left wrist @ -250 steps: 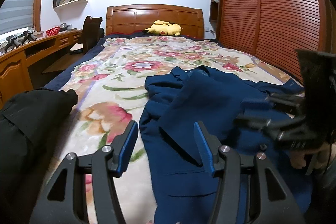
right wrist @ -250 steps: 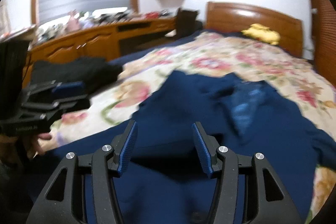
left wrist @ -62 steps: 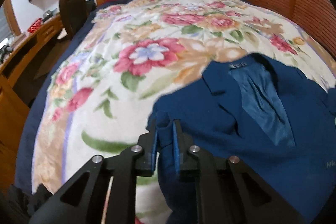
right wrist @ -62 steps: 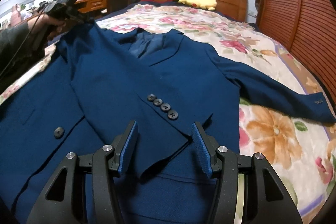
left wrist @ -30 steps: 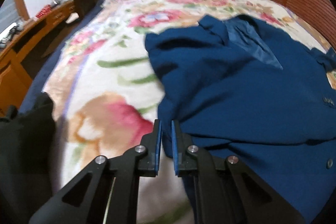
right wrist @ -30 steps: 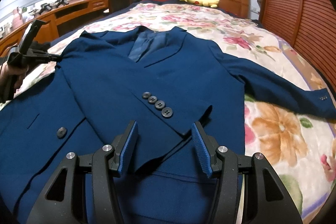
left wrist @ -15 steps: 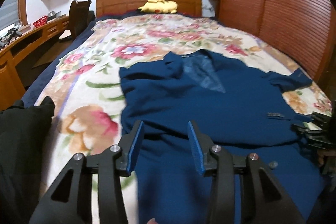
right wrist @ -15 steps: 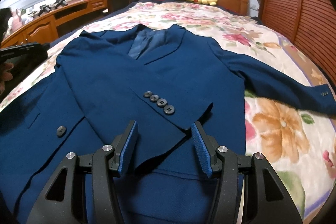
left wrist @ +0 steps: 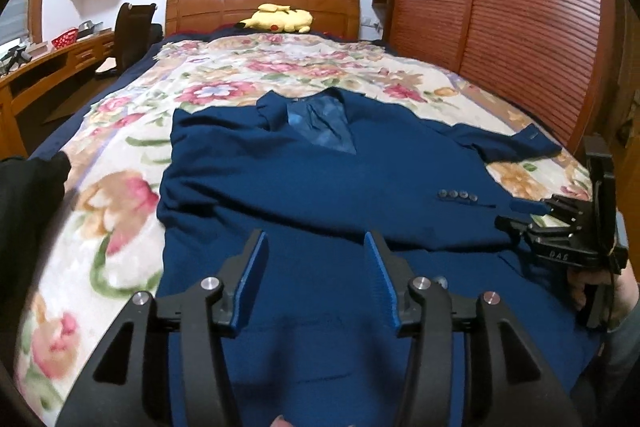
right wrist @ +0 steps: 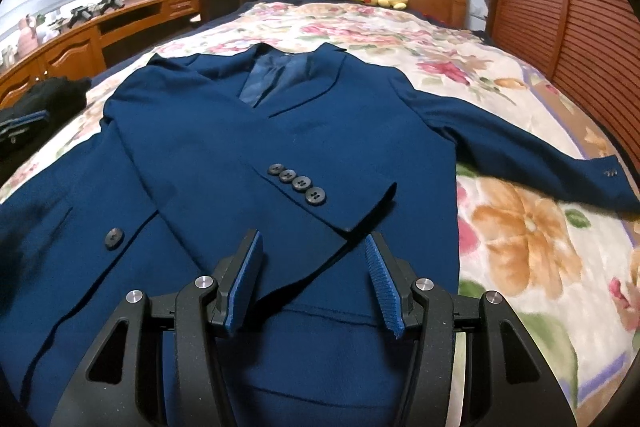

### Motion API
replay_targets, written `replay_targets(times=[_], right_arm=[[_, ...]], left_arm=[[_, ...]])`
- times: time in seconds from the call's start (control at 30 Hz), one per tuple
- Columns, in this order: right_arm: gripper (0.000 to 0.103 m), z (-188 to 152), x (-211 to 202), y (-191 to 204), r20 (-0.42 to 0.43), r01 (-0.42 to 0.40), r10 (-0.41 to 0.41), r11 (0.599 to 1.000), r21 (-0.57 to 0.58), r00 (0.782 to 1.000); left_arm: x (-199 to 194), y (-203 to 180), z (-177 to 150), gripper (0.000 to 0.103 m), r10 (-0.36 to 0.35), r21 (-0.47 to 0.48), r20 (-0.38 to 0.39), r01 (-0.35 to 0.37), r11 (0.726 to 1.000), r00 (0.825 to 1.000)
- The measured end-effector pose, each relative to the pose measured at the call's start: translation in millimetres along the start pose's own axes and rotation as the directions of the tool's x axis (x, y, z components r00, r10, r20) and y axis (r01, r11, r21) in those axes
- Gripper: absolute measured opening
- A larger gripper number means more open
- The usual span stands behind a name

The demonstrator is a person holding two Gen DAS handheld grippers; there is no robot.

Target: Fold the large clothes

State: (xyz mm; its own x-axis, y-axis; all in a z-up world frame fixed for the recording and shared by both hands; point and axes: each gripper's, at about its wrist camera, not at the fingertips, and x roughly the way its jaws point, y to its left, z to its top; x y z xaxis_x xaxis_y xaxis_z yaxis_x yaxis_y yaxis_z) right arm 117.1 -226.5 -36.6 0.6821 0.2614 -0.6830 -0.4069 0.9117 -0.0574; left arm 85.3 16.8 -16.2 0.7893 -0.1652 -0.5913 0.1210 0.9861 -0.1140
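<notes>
"DAS" on right tongs (left wrist: 520, 213)

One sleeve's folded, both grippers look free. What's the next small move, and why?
Probably send the right gripper to the outstretched sleeve near its cuff and fold it across the jacket. The folded sleeve already lies over the front, this one still trails onto the blanket, and both grippers are open.

Home bedroom: bed (left wrist: 256, 75), headboard (left wrist: 262, 1).
</notes>
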Motion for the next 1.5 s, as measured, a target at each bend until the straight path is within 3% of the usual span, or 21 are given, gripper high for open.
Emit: replay_targets(times=[0.13,0.53,1.13,1.33,1.5], right_arm=[[0.054,-1.9,-1.7,0.5,-0.001,0.003,-0.003,1.000,-0.006,1.000],[0.055,-2.7,-0.7,1.9,-0.012,0.004,-0.005,1.000,-0.014,1.000],[0.055,-4.4,-18.1,-13.9,0.037,0.024,-0.025,0.999,0.027,0.999],[0.056,-7.9,-37.9,-24.6,0.077,0.084,-0.086,0.996,0.027,0.993],[0.065,-7.1,-49.5,-39.5,0.091,0.135,-0.137,0.990,0.026,0.986]], left_arm=[[-0.8,-11.6,-7.8,0.052,-0.030,-0.020,0.002,0.030,0.999,1.000],[13.4,-39.3,-9.0,0.054,-0.032,0.030,0.003,0.032,0.999,0.999],[22.8,-75.3,-1.1,0.054,0.015,0.146,0.072,-0.025,0.989,0.997],[18.7,-80.9,-3.2,0.054,0.023,0.169,0.102,-0.041,0.985,0.994],[14.8,-84.6,-4.8,0.054,0.026,0.182,0.124,-0.049,0.982,0.992]])
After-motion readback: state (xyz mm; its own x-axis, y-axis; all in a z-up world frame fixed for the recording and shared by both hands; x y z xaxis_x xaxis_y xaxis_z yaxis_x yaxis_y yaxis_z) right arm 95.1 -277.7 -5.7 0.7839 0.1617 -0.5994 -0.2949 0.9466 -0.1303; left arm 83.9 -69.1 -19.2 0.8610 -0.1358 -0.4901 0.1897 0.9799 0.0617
